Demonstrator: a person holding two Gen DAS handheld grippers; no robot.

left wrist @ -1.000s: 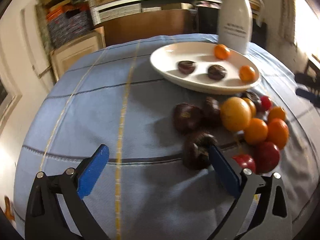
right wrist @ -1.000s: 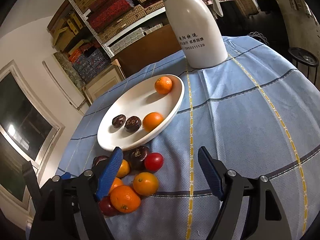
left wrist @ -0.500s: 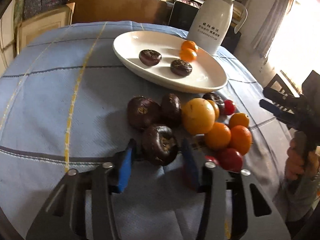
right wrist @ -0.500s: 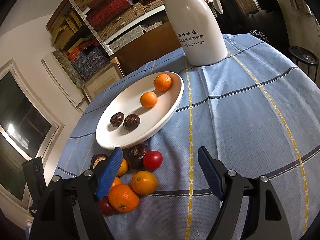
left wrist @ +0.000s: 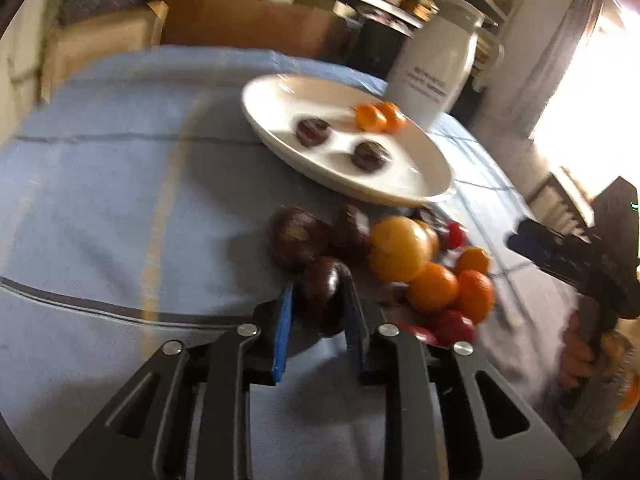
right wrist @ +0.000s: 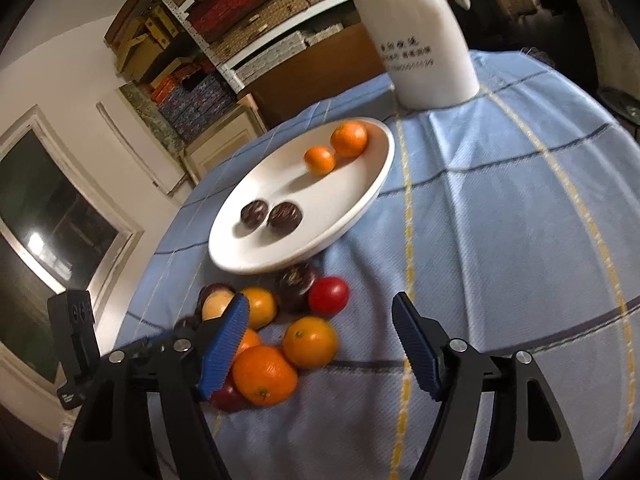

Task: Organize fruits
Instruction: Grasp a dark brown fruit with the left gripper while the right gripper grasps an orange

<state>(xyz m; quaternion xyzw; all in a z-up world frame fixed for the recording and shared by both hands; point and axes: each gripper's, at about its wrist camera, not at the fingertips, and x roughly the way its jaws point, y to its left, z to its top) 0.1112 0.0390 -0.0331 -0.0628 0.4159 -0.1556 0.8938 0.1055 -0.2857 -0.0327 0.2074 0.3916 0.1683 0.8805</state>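
Note:
A dark purple fruit (left wrist: 320, 292) is clamped between the blue pads of my left gripper (left wrist: 318, 300), at the near edge of the fruit pile on the blue cloth. The pile holds other dark fruits (left wrist: 298, 236), a large yellow fruit (left wrist: 396, 248), oranges (left wrist: 432, 286) and red tomatoes (left wrist: 452, 328). Behind it the white plate (left wrist: 400, 196) carries two dark fruits and two oranges. My right gripper (right wrist: 320, 312) hovers over the pile with its jaws closing. An orange (right wrist: 310, 342) lies between them, untouched by either pad. A red tomato (right wrist: 328, 295) sits just beyond it.
A tall white thermos jug (right wrist: 420, 40) stands behind the plate (right wrist: 248, 264). Shelves stacked with boxes line the wall past the table. A hand (left wrist: 576, 352) holds the other gripper at the right of the left wrist view. Bare blue cloth (right wrist: 500, 220) stretches right of the pile.
My left jaws went from wide open to shut on the dark fruit. On the plate one orange rolled to the far end beside the other. My right jaws narrowed a little.

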